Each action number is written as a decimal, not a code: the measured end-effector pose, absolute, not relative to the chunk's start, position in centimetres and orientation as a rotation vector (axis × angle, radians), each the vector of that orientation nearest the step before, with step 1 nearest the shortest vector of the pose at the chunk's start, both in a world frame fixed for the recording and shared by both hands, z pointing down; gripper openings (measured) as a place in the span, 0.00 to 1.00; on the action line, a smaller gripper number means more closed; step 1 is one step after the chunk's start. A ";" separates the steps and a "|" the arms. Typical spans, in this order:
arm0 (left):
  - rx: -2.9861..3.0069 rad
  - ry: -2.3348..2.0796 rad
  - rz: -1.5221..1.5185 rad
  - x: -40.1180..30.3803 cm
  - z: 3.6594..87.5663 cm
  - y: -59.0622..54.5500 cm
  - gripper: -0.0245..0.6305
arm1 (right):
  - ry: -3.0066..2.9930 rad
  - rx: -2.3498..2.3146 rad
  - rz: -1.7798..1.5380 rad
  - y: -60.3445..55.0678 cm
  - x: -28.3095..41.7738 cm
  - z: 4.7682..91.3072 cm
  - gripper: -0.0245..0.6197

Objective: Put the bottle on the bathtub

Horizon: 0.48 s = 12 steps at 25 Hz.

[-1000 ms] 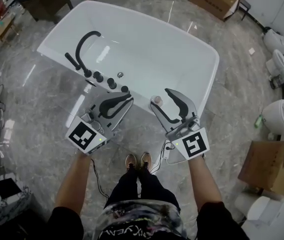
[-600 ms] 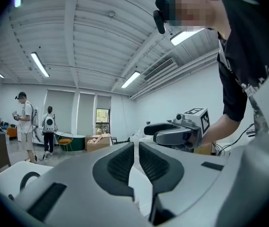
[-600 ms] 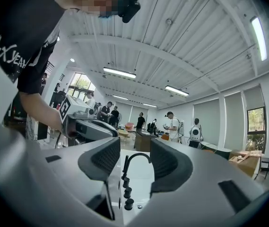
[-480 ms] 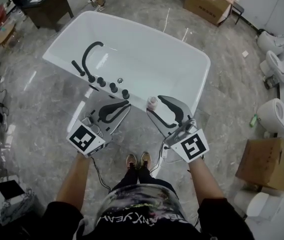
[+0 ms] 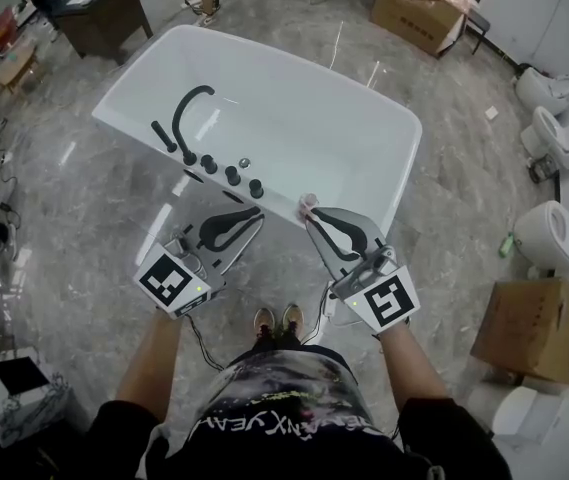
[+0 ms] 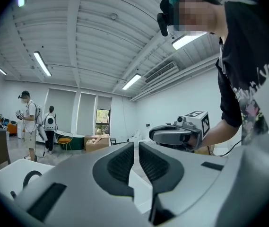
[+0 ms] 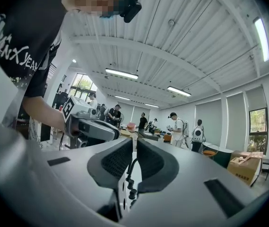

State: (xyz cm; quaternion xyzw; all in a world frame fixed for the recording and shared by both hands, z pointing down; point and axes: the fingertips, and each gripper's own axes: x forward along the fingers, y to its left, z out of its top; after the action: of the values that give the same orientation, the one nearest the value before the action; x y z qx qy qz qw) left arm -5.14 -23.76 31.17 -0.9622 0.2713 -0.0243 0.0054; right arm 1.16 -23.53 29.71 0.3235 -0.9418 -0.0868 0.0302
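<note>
Beside the near edge of a white bathtub [image 5: 404,148], a person holds two grippers level: the left gripper [image 5: 256,212] keeps its jaws narrow on nothing, while the right gripper [image 5: 315,216] has just been closing its jaws, now almost together and empty. Just past the right tips, a small pinkish bottle [image 5: 308,203] stands free on the rim, near the black knobs [image 5: 232,174] and faucet [image 5: 189,108]. Placement looks done, with only drawing the grippers clear apparently left.

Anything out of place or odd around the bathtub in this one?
Nothing stands out. The bottle sits on the near rim of the bathtub, just right of the black tap knobs. Nothing looks spilled or damaged.
</note>
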 end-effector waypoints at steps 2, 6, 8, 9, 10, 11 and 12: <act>-3.015 0.842 -0.072 -5.4 31.0 -23.7 0.11 | -2.895 0.995 -0.265 -23.4 1.0 29.8 0.07; -3.014 0.834 -0.063 -5.9 30.8 -23.7 0.11 | -2.886 0.986 -0.264 -23.2 0.5 29.9 0.05; -3.016 0.831 -0.059 -5.9 30.9 -23.7 0.11 | -2.891 0.978 -0.267 -23.2 0.5 29.9 0.04; -3.017 0.831 -0.057 -5.9 31.0 -23.8 0.11 | -2.894 0.974 -0.269 -23.2 0.4 29.9 0.04; -3.019 0.831 -0.053 -5.8 30.9 -23.8 0.11 | -2.896 0.969 -0.270 -23.2 0.4 29.9 0.04; -3.022 0.830 -0.048 -5.7 30.8 -23.9 0.11 | -2.896 0.964 -0.271 -23.2 0.3 29.9 0.04; -3.024 0.829 -0.046 -5.7 30.7 -23.9 0.11 | -2.896 0.960 -0.273 -23.2 0.2 29.8 0.04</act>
State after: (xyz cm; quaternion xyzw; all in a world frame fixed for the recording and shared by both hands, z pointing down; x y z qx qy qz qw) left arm -5.66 -23.93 30.71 -0.9643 0.2644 -0.0148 0.0030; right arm 0.22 -23.19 29.80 0.3132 -0.9447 -0.0890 0.0394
